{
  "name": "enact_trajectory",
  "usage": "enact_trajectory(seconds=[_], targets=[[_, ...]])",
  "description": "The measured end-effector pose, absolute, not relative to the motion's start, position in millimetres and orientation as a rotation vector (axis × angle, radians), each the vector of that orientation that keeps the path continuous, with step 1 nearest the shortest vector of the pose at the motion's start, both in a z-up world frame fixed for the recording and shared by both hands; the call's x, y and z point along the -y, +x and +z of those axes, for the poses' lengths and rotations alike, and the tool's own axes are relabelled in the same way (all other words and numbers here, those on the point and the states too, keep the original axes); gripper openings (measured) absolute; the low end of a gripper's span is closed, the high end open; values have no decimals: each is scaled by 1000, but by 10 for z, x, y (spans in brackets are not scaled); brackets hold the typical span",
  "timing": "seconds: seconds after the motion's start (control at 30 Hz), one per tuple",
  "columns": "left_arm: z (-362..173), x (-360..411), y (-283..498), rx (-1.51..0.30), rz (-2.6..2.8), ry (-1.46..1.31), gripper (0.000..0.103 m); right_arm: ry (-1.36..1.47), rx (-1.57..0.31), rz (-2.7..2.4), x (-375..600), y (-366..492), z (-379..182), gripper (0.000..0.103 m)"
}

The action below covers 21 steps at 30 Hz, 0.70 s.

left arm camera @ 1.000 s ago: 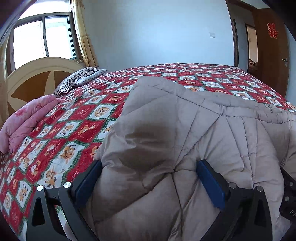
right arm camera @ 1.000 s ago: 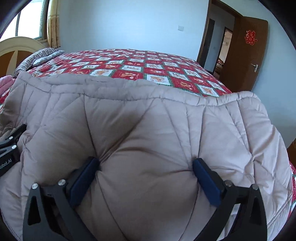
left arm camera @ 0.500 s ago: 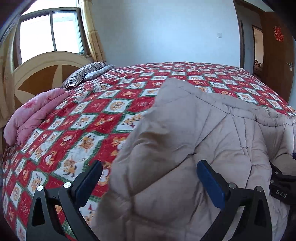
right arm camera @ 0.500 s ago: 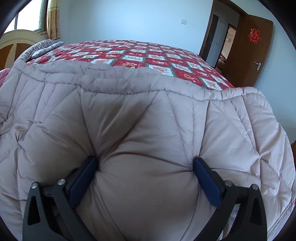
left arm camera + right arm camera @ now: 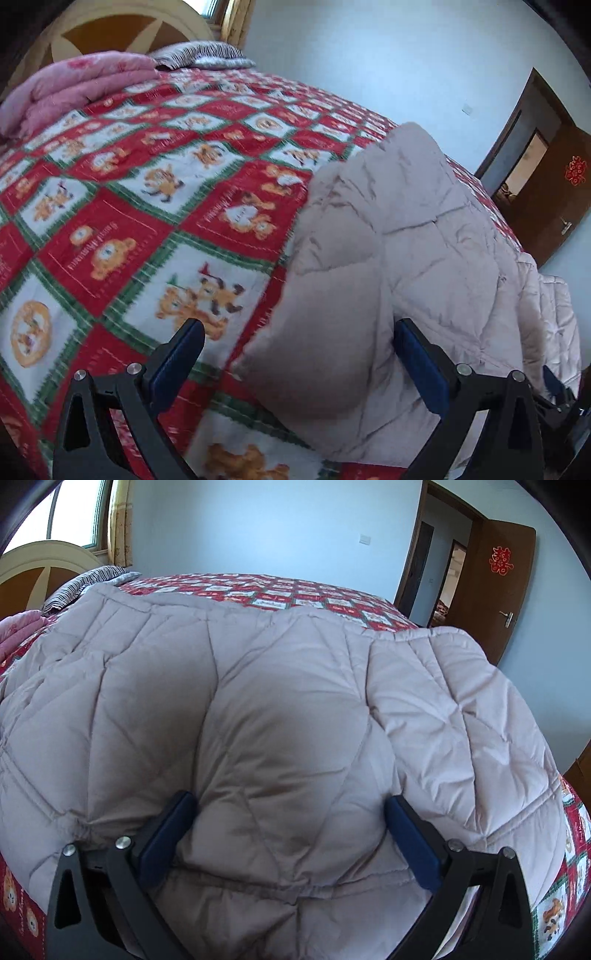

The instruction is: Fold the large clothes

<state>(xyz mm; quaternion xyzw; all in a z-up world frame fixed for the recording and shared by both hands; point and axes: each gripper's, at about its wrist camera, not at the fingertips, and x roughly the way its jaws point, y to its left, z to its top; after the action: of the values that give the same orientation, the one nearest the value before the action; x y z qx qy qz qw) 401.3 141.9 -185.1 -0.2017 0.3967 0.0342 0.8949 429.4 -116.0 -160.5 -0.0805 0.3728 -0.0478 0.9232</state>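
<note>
A large beige quilted coat [image 5: 280, 709] lies on the bed; in the left wrist view [image 5: 399, 266] it covers the right half. My left gripper [image 5: 295, 354] is open, its jaws wide apart, with the coat's left edge bulging between them against the right finger [image 5: 417, 362]. My right gripper [image 5: 288, 830] is open, jaws wide apart, pressed into a thick fold of the coat that fills the gap between them.
The bed has a red, white and green bear-print cover [image 5: 147, 206]. A folded pink blanket [image 5: 74, 85] and a striped pillow [image 5: 199, 55] lie by the headboard [image 5: 110, 33]. A brown door [image 5: 498, 590] stands open at the right.
My left gripper has swung left and tilted, so more bedcover and less coat fills its view. The right gripper's view of the coat has shifted a little; its jaws stay wide.
</note>
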Motion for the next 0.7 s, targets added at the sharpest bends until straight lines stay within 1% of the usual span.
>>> enact_trajectory(seconds=[0.17, 0.2, 0.23, 0.27, 0.33, 0.37, 0.4, 0.43, 0.53, 0.57, 0.63, 0.67, 0.7], targets=[[-1906, -1290, 4172, -774, -7, -479, 101, -162, -789, -72, 1151, 4367, -1657, 103], [-1900, -1270, 4195, -759, -37, -500, 93, -160, -789, -72, 1159, 4373, -1661, 103], [-1888, -1238, 4209, -749, -57, -505, 79, -162, -790, -75, 1154, 4371, -1665, 103], [-1869, -1193, 4219, -741, -78, -493, 71, -169, -790, -80, 1141, 4376, -1671, 103], [-1822, -1135, 4213, -721, -110, -460, 42, -176, -791, -86, 1124, 4380, -1679, 103], [-1789, -1111, 4207, -710, -128, -439, 36, -180, -792, -87, 1116, 4378, -1685, 103], [-1757, -1103, 4210, -706, -140, -422, 27, -185, -793, -89, 1103, 4382, -1691, 103], [-1711, -1098, 4196, -701, -146, -407, 23, -189, -794, -91, 1094, 4377, -1691, 103], [-1593, -1123, 4138, -681, -148, -381, 20, -171, -808, -57, 1122, 4351, -1631, 103], [-1569, -1141, 4124, -675, -152, -371, 20, -148, -811, -48, 1179, 4320, -1565, 100], [-1537, -1187, 4093, -660, -168, -359, 19, -86, -749, -86, 1309, 4112, -1429, 99], [-1536, -1208, 4068, -655, -175, -358, 19, -83, -746, -97, 1316, 4041, -1437, 100], [-1531, -1237, 4030, -649, -187, -370, 19, -112, -797, -80, 1266, 4006, -1550, 100]])
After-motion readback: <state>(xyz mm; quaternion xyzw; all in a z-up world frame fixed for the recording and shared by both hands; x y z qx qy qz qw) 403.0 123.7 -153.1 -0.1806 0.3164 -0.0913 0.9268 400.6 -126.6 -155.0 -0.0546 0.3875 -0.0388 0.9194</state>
